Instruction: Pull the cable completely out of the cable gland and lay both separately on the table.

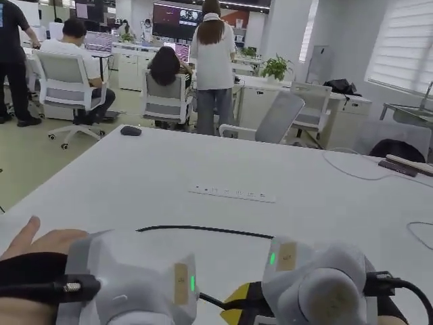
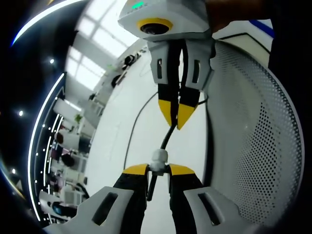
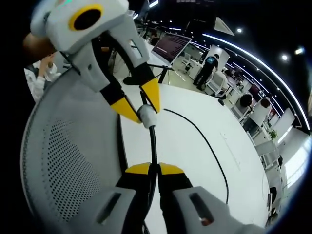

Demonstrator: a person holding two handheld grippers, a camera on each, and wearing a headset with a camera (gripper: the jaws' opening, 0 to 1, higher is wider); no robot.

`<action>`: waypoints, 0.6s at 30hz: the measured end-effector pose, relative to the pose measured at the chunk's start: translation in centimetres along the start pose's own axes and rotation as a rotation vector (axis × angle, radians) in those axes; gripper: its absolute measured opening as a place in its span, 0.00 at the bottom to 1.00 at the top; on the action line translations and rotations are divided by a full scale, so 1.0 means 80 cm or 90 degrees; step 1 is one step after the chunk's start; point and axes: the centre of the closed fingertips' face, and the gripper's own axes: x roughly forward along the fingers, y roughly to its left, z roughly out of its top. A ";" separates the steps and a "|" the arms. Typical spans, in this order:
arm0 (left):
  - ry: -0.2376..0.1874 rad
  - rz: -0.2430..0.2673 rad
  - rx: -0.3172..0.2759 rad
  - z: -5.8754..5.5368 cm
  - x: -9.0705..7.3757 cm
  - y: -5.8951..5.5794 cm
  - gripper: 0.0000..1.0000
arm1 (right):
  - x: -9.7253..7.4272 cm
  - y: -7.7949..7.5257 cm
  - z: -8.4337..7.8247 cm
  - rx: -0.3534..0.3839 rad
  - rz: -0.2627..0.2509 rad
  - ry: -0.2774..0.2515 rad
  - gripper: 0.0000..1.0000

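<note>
Item 1: small white plastic cable gland (image 2: 158, 160). It sat at the lower centre of my left gripper view, pinched between the yellow-tipped jaws of my left gripper (image 2: 158, 170) and held above the white tabletop (image 1: 223, 169).

Item 2: thin black cable (image 3: 153, 144). It ran from the gland into my right gripper (image 3: 154, 168), whose jaws were closed narrow on it near the gland. The cable was not yet out of the gland. Its loose length curved across the tabletop at the lower centre of the head view.

The two grippers faced each other, tips near but apart.
</note>
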 end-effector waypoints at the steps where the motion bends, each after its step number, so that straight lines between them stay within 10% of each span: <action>1: 0.000 0.002 -0.001 -0.001 0.000 0.001 0.16 | -0.001 -0.001 -0.003 0.004 -0.002 0.002 0.03; 6: -0.002 0.008 -0.008 0.001 -0.001 0.001 0.16 | 0.000 -0.001 -0.014 0.014 -0.011 0.032 0.03; 14: -0.006 0.001 0.006 0.008 0.004 -0.006 0.16 | 0.012 0.003 0.049 -0.037 -0.015 -0.044 0.09; 18: -0.004 -0.001 0.007 0.008 0.004 -0.006 0.16 | 0.014 0.007 0.049 -0.038 -0.009 -0.047 0.04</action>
